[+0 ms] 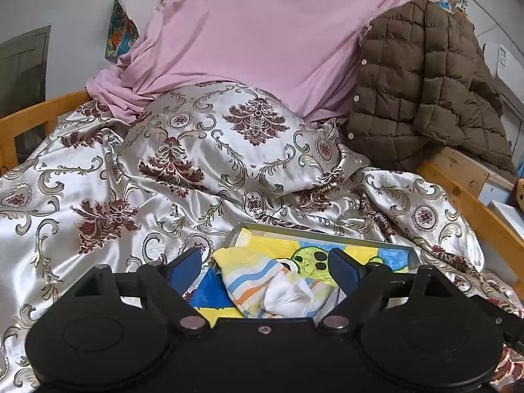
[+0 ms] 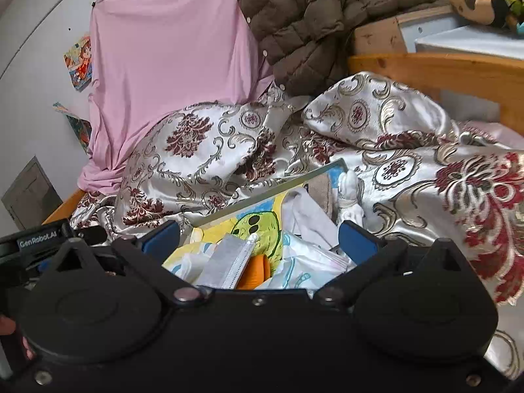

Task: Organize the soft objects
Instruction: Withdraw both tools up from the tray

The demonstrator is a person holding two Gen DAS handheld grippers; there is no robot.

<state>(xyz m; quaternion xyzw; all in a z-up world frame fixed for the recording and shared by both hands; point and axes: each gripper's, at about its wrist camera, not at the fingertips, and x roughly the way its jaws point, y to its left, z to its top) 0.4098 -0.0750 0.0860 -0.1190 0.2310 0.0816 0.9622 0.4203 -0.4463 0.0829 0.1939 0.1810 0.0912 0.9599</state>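
Left gripper [image 1: 265, 267] nearest the lens: jaws wide, nothing held, striped cloth [image 1: 262, 285] loose between them. Right gripper [image 2: 258, 239]: jaws fully apart, empty, over the soft pile [image 2: 294, 258]. Both lots sit in the tray [image 1: 314, 234] on the bed's satin cover [image 1: 98, 196], at 6 o'clock in each view. Next step, I'd judge: grab the thickest bunch, not an edge, and lift clear of the rim. Cloth's long axis runs 10-to-4 in the left view, bunched white end at 4.

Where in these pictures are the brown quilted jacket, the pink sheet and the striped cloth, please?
Brown quilted jacket [image 1: 422, 88], left wrist view, on its quilted front.
Pink sheet [image 1: 262, 32], left wrist view, on its flat middle.
Striped cloth [image 1: 258, 281], left wrist view, on its striped fold.
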